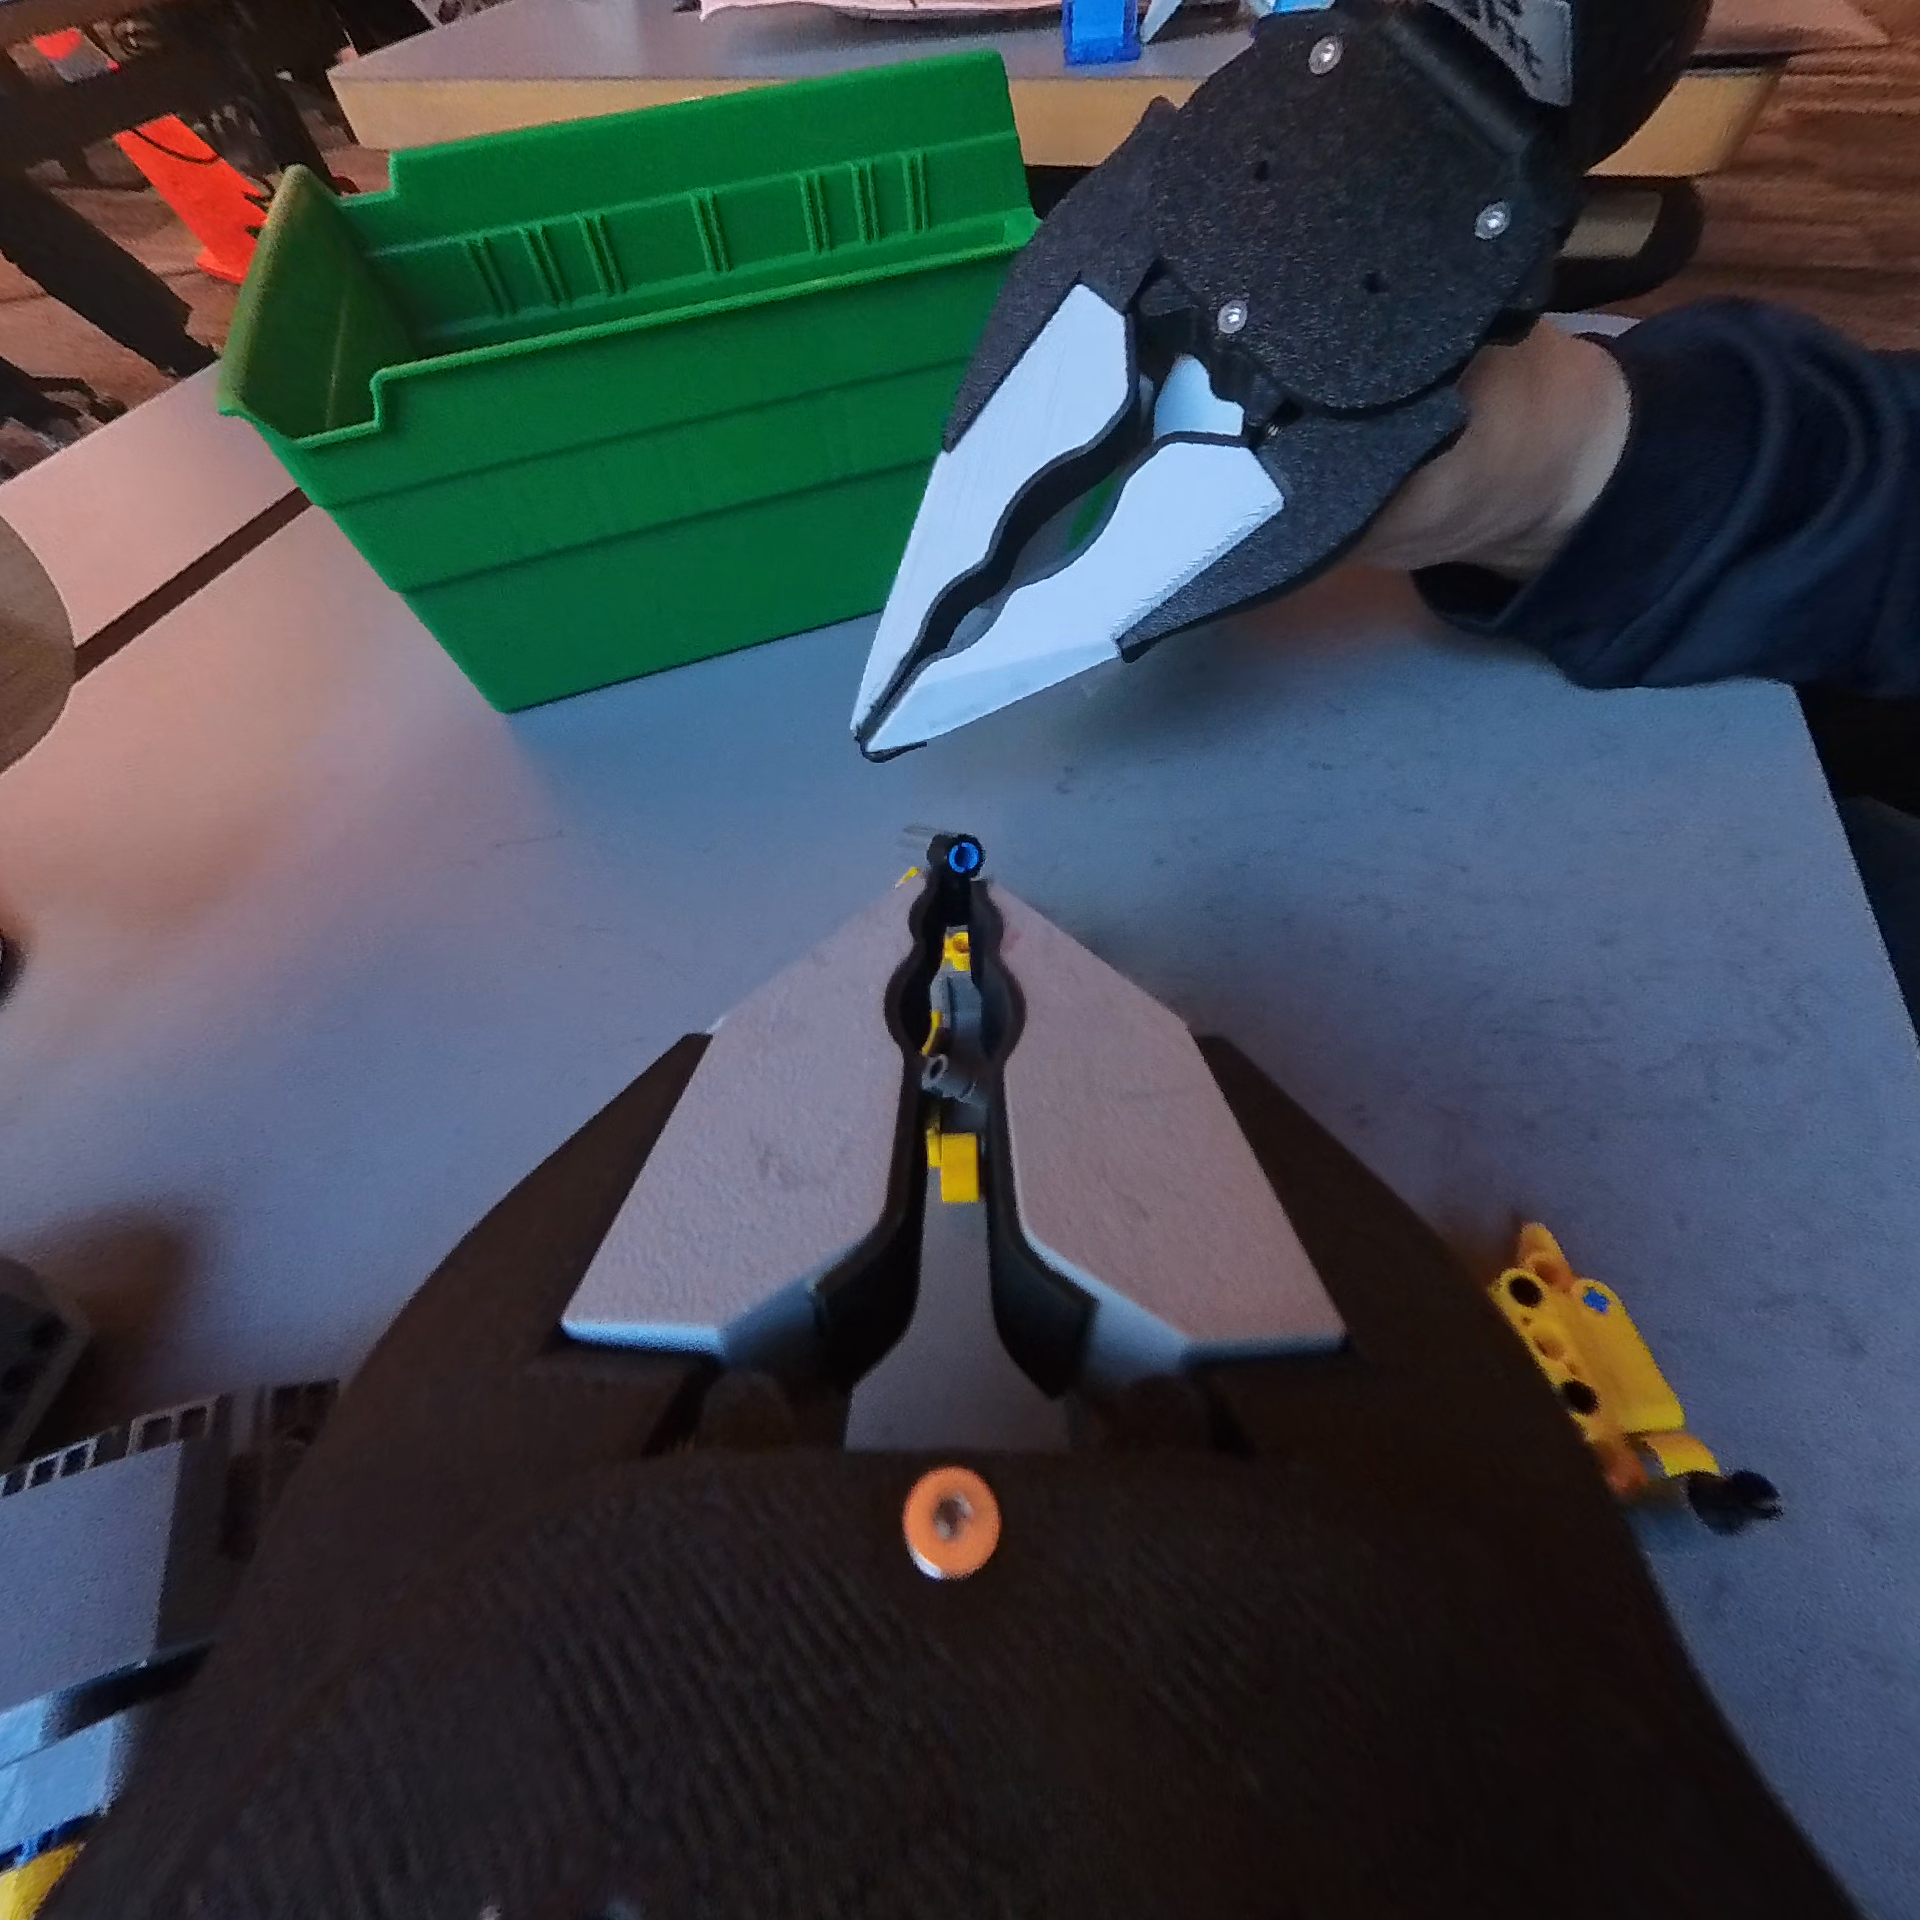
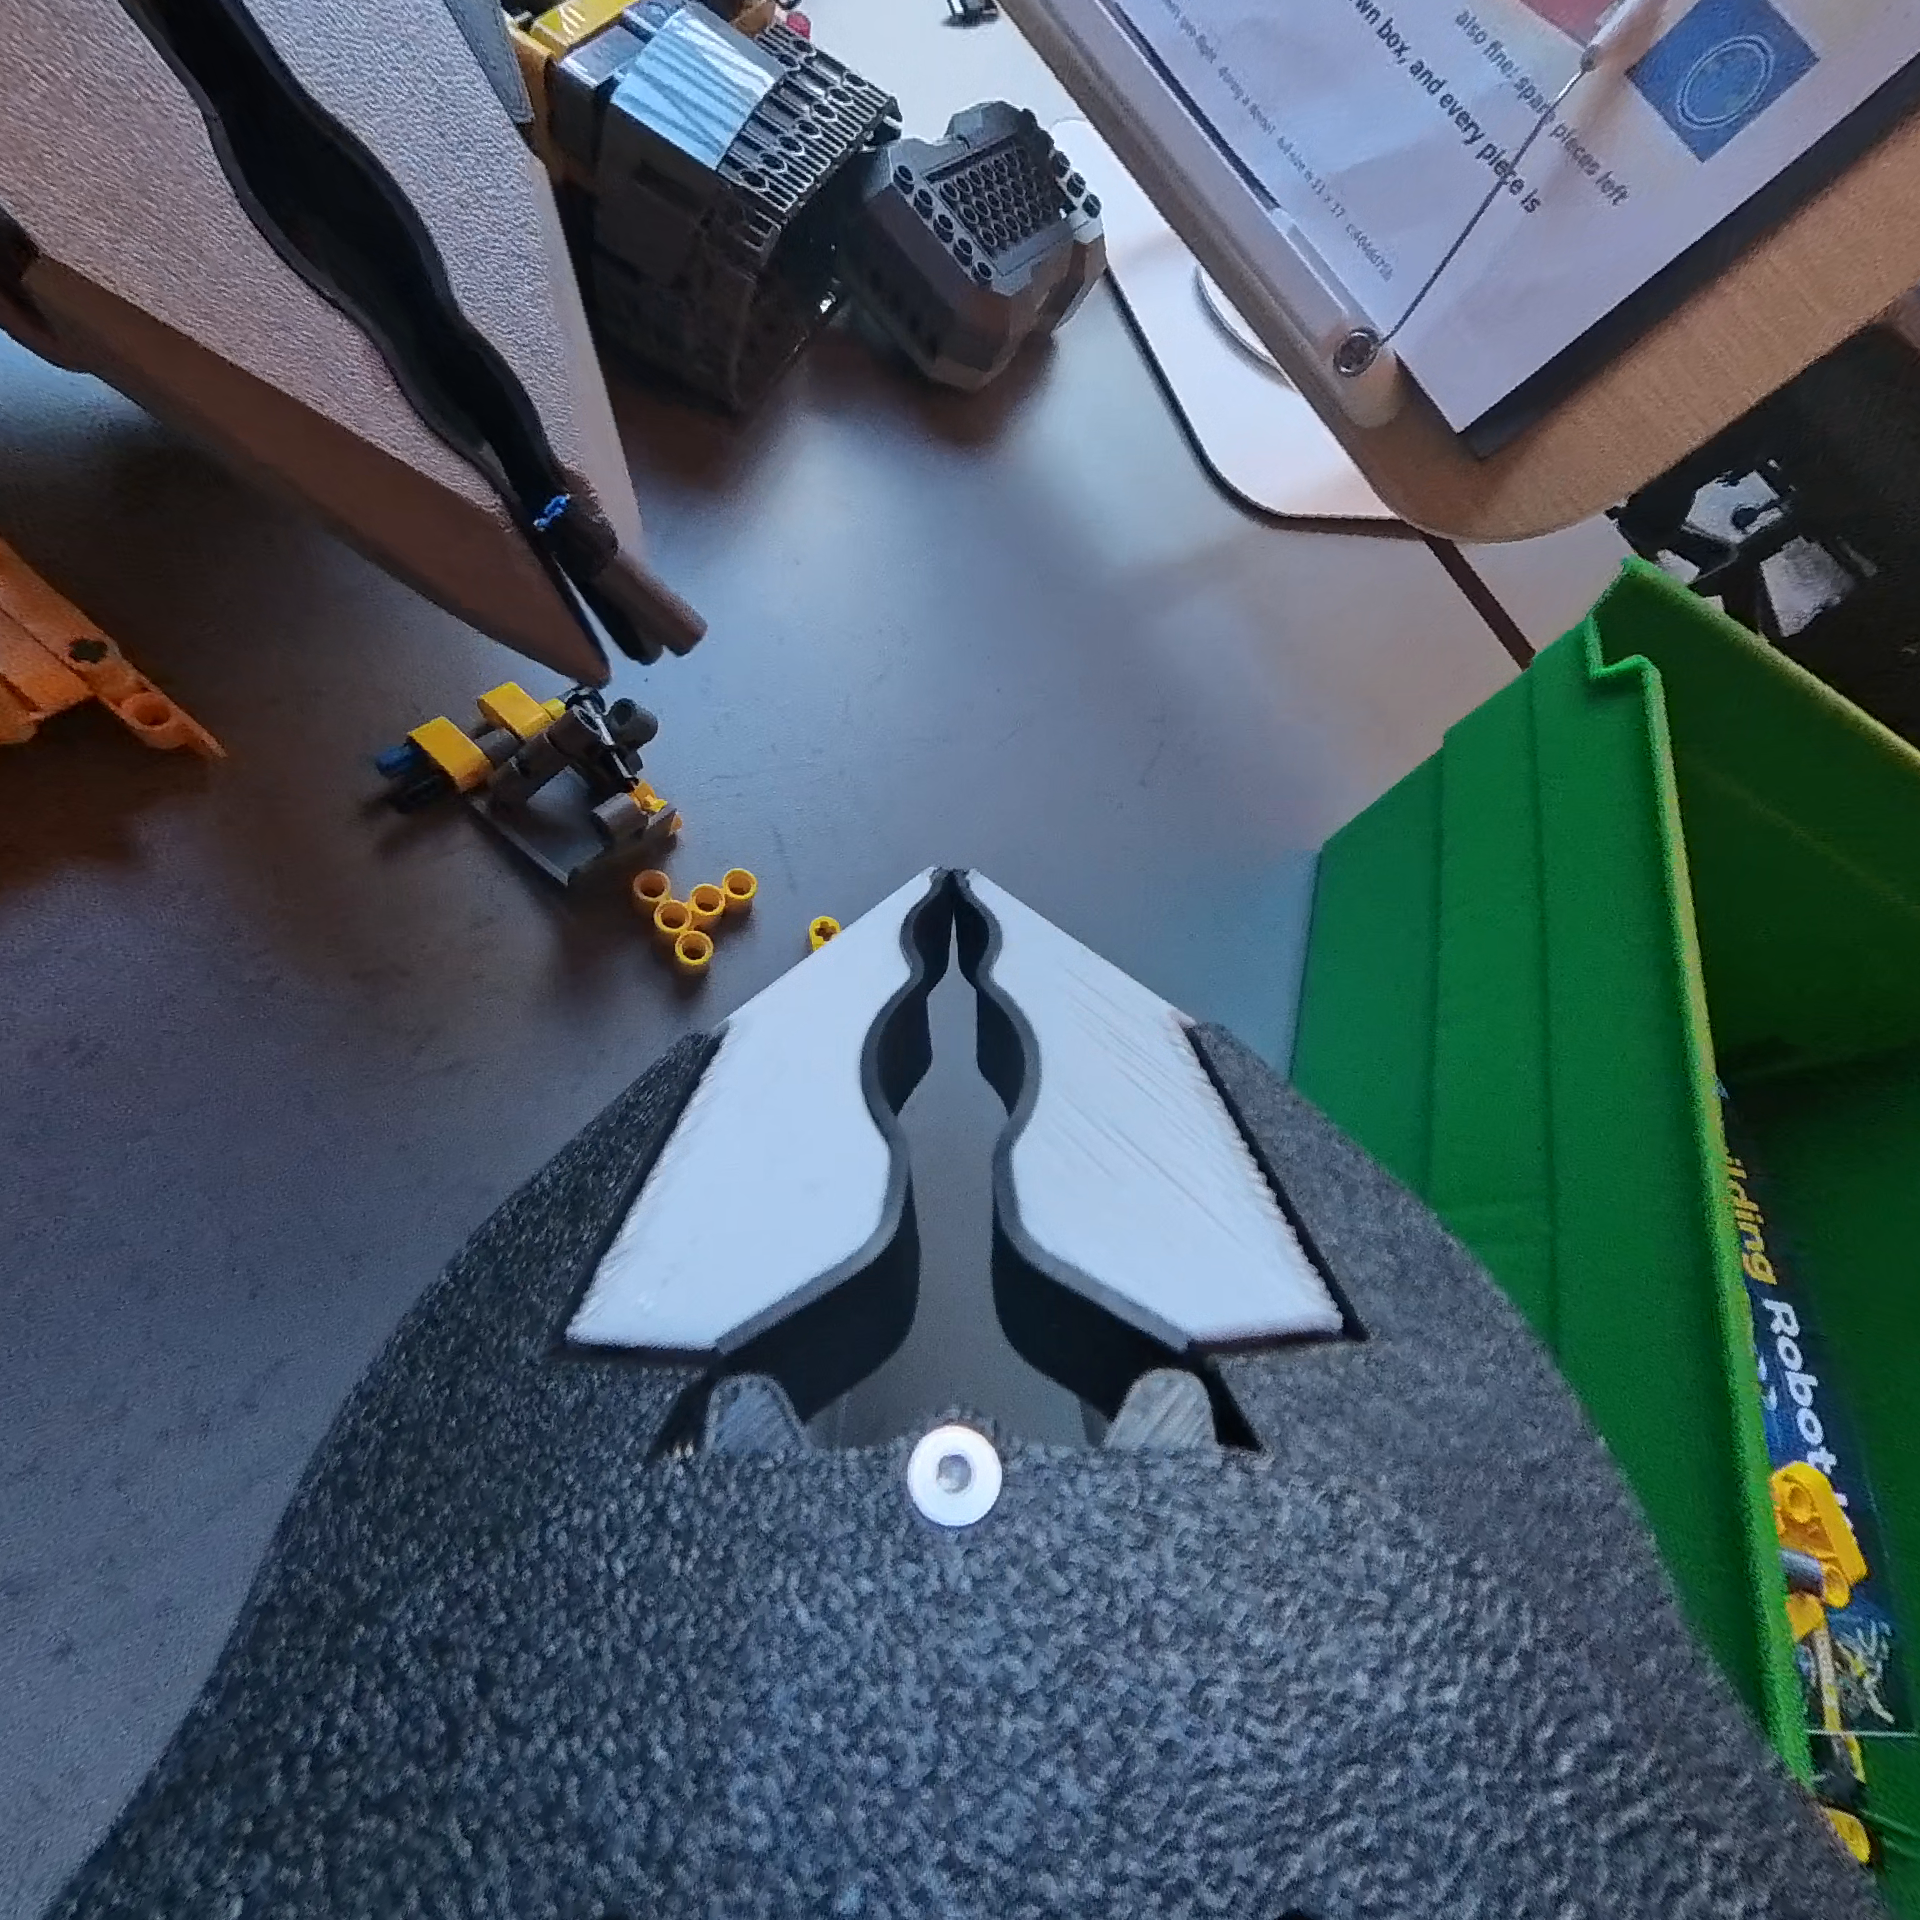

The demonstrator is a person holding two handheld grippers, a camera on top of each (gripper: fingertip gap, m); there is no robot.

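Our left tongs [image 1: 954, 883] are clamped on a small black pin with a blue end [image 1: 958, 858], pinched right at the tips; the pin pokes out forward past the fingertips, its long axis running along the fingers and away from us. From the right wrist view we catch only a sliver of blue and black in those closed tips, held above the desk [image 1: 1351, 935].

Our right tongs [image 2: 951, 883] sit closed on nothing, tips meeting, hovering over the desk just beside the green bin [image 2: 1507, 1039], which stands to their right. In the left wrist view they hang a little farther off and to the right of the pin, tips angled down toward it, near but not touching.

Under the left tongs, on the desk, lies a small grey and yellow brick assembly [image 2: 540, 769], its long axis slanting from near right to far left. It is directly below the pin, so the left tongs are the nearer pair. Near it sits a cluster of yellow rings [image 2: 691, 914], and one small yellow piece [image 2: 823, 932] rests just left of our right tips. Far off stand two dark brick blocks [image 2: 977, 229], with a yellow perforated beam [image 1: 1579, 1351] at the near right.
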